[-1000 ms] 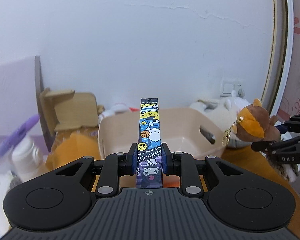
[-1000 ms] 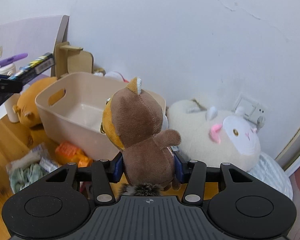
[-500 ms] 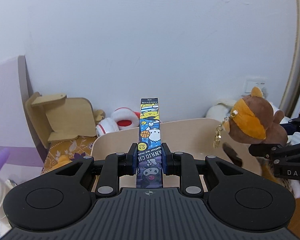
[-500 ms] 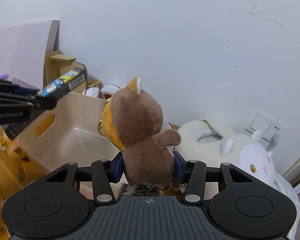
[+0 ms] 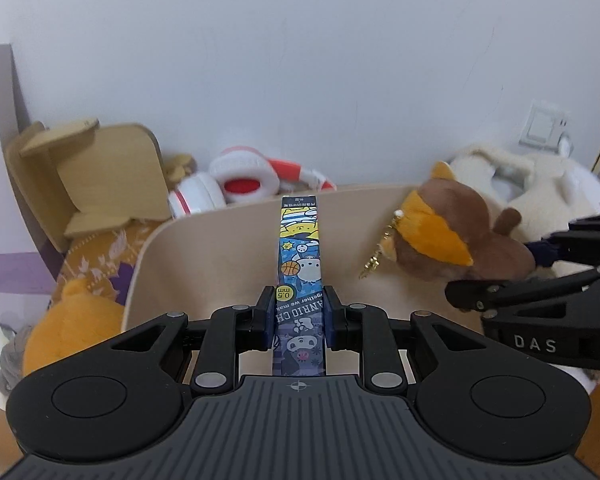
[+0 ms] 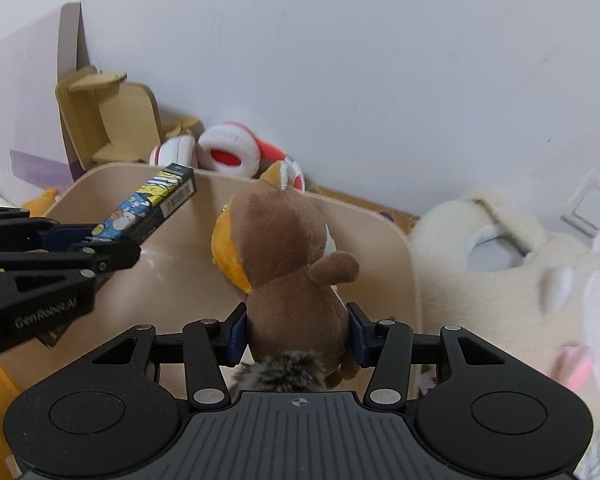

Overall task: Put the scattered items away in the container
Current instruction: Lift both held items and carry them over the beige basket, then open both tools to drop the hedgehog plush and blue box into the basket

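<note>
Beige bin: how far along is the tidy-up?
Done: nothing shows inside the beige bin, though the grippers hide much of its floor. In hand: the left gripper clamps a cartoon-printed pen box, and the right gripper clamps a brown plush keychain; both are over the bin, unreleased. Left: drop both. An orange plush lies outside the bin; white-and-red headphones lie behind it.

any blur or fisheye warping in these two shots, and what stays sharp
Left wrist view: the slim cartoon-printed box in the left hand-held gripper is crisp, its print readable; the white wall socket sits warped near the bowed edge.
Right wrist view: the brown and orange plush toy is sharp, while the big cream plush animal at the right smears with motion blur; corners vignette dark.
</note>
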Action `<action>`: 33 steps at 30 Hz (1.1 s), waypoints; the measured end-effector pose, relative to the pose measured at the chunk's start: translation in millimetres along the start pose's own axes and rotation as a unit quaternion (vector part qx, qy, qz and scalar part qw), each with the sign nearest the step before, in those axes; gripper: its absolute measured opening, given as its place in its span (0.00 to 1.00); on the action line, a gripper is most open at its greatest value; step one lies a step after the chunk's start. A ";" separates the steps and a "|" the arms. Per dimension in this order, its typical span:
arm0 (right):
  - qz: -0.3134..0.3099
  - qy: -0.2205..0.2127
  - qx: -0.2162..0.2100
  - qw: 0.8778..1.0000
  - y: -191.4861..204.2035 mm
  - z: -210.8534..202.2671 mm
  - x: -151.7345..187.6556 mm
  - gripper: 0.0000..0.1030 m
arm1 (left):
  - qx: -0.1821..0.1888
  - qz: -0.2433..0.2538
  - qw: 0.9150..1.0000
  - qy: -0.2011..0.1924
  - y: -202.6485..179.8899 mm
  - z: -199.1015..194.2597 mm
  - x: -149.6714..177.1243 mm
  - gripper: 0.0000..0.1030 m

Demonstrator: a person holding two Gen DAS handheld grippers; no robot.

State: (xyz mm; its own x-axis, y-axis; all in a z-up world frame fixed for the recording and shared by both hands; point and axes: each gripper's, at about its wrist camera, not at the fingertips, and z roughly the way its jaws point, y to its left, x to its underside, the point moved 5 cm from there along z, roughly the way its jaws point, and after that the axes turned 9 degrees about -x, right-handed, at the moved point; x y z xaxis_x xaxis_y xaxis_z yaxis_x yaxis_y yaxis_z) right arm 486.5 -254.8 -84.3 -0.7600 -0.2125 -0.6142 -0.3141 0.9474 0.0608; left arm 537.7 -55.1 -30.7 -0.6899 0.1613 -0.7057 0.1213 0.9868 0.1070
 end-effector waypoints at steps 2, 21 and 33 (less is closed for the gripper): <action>0.003 0.008 0.001 1.000 -1.5 7.5 0.8 0.45 | 0.001 0.005 1.000 0.009 -0.8 6.9 2.6 0.23; -0.014 -0.004 0.017 1.000 1.0 -13.2 8.8 0.63 | -0.016 0.036 0.999 -0.017 -4.4 -16.5 12.0 0.66; -0.022 -0.076 0.019 0.997 30.4 -93.8 47.0 0.82 | -0.013 0.033 0.995 -0.093 9.7 -116.0 49.8 0.83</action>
State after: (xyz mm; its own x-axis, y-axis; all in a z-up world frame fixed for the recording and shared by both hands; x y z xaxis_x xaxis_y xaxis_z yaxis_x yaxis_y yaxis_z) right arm 387.9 -258.4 -37.4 -0.6496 -0.2176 -0.7284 -0.3210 0.9471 0.0033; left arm 421.7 -36.1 16.4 -0.5372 0.2240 -0.8132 0.1429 0.9743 0.1740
